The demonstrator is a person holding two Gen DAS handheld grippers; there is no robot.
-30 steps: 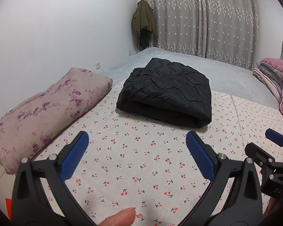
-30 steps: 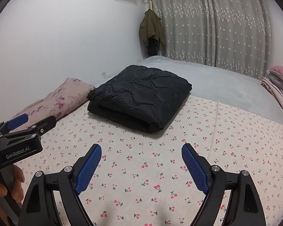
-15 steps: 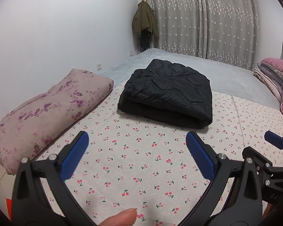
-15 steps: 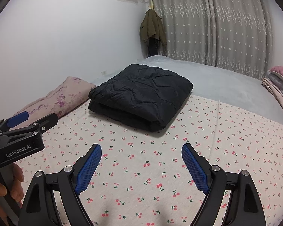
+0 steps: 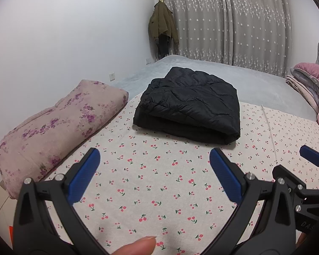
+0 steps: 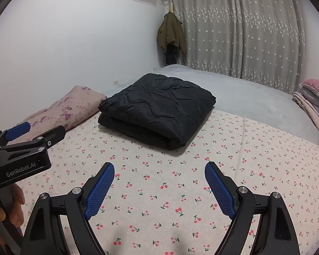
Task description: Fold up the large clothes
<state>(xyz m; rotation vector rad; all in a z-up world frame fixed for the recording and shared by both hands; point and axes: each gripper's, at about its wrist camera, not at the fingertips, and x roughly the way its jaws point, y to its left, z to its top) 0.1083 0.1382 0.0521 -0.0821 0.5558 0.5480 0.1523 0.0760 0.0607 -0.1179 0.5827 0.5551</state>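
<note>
A black puffy jacket (image 5: pixel 189 104) lies folded into a thick rectangle on the cherry-print sheet (image 5: pixel 159 182) of the bed; it also shows in the right wrist view (image 6: pixel 159 108). My left gripper (image 5: pixel 155 159) is open and empty, well short of the jacket, above the sheet. My right gripper (image 6: pixel 159 172) is open and empty too, beside the left one and also short of the jacket. Each gripper shows at the edge of the other's view.
A folded floral quilt (image 5: pixel 59 123) lies along the bed's left edge by the white wall. Folded pink and grey blankets (image 5: pixel 310 85) are stacked at the right. A grey bedspread (image 5: pixel 255 85) covers the far bed. An olive coat (image 5: pixel 163 23) hangs by the curtains.
Both grippers have drawn back slightly and risen a little; the jacket sits a bit farther off in both views. Both stay open and the jacket has not moved.
</note>
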